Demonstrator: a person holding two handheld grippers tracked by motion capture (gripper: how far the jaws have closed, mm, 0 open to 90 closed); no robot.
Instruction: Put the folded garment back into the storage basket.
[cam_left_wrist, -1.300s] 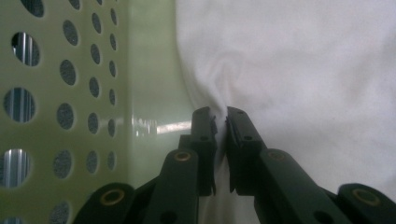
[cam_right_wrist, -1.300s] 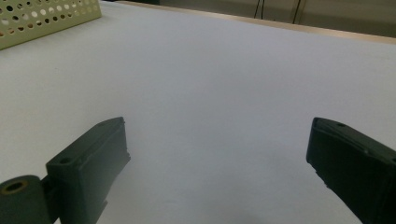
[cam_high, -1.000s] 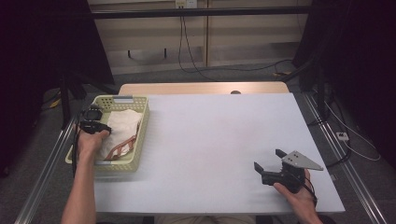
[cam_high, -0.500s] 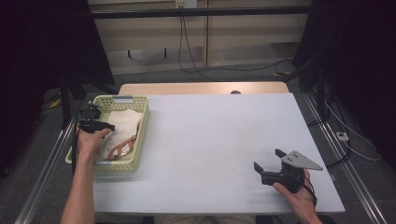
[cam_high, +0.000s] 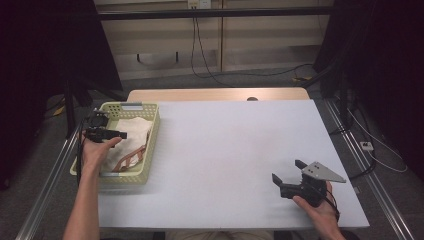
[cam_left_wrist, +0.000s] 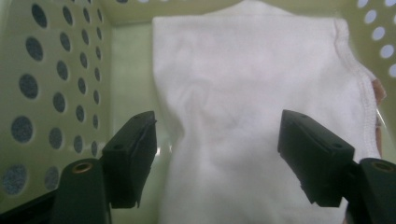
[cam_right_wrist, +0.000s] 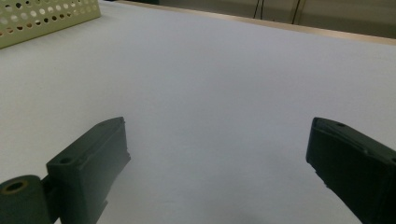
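Left hand-held gripper (cam_left_wrist: 217, 149) gapes over white cloth (cam_left_wrist: 261, 93), perhaps untouched.

White table (cam_high: 225, 150), grey floor (cam_high: 210, 80), pale cabinets (cam_high: 165, 30), dark surroundings.

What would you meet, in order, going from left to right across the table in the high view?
Left gripper → white cloth → right wall of the yellow basket → bare white table → right gripper.
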